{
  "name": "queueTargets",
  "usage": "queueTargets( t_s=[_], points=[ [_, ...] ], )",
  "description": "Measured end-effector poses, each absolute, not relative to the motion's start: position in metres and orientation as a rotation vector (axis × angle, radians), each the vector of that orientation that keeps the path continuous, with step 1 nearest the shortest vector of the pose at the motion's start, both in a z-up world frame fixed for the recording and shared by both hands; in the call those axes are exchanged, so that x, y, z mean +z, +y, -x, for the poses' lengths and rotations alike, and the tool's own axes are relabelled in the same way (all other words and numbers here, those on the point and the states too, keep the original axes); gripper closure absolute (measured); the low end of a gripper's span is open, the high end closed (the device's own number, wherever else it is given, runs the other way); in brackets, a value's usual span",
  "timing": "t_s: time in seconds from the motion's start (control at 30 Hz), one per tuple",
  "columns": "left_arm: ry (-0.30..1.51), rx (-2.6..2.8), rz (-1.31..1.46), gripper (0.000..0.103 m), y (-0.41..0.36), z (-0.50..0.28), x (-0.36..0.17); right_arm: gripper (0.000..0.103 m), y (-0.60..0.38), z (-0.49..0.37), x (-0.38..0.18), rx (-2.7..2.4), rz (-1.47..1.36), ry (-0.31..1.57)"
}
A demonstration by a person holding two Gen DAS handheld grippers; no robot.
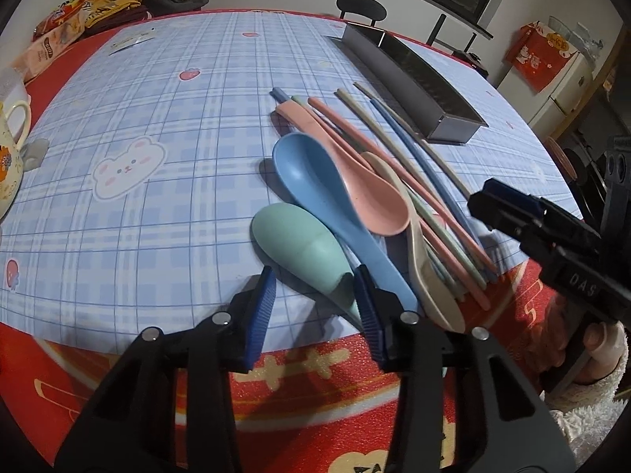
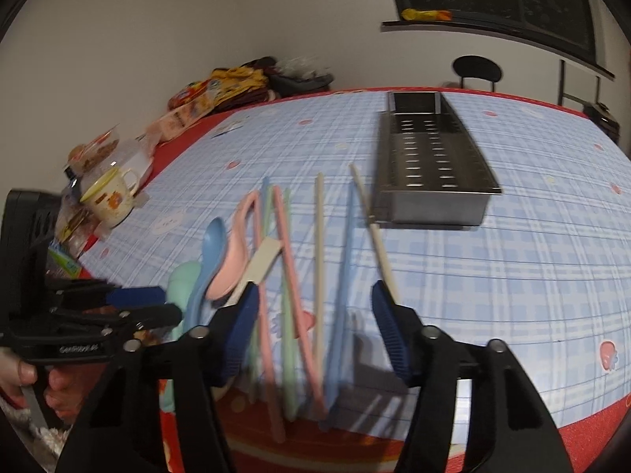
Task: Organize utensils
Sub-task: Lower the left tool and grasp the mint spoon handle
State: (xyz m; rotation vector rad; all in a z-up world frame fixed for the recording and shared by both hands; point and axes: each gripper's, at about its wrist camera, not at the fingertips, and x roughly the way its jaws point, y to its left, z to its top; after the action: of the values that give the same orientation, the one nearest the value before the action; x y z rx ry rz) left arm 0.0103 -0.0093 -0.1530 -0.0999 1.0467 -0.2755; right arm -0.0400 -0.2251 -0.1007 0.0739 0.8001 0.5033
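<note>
A pile of plastic utensils lies on the blue plaid tablecloth [image 1: 157,126] near the front edge: a green spoon [image 1: 299,248], a blue spoon [image 1: 315,185], a pink spoon [image 1: 366,193], a beige spoon [image 1: 418,252] and several coloured chopsticks [image 1: 418,165]. My left gripper [image 1: 315,287] is open, its jaws on either side of the green spoon's handle. My right gripper [image 2: 315,307] is open over the near ends of the chopsticks [image 2: 315,276]. It also shows in the left wrist view [image 1: 508,209]. A perforated metal tray [image 2: 430,165] lies beyond the chopsticks.
A mug [image 2: 112,197] and snack packets [image 2: 205,98] stand along the table's left side. A black chair [image 2: 477,69] is behind the far edge. A red patterned cloth [image 1: 315,394] hangs over the near edge. A white fridge [image 1: 564,79] stands at the right.
</note>
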Motion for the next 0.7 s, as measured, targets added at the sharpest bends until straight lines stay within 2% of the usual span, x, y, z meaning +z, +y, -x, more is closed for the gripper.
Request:
queueTargets(
  t_s=[0.23,0.7],
  points=[
    [1.037,-0.289,0.083,0.063,-0.014,-0.011,-0.153,0.073,-0.206,0.043,-0.101,0.583,-0.035,0.827],
    [1.022,-0.305,0.034,0.064,-0.023,-0.013,-0.154,0.077,-0.200,0.039,-0.109,0.593,-0.033,0.867]
  ],
)
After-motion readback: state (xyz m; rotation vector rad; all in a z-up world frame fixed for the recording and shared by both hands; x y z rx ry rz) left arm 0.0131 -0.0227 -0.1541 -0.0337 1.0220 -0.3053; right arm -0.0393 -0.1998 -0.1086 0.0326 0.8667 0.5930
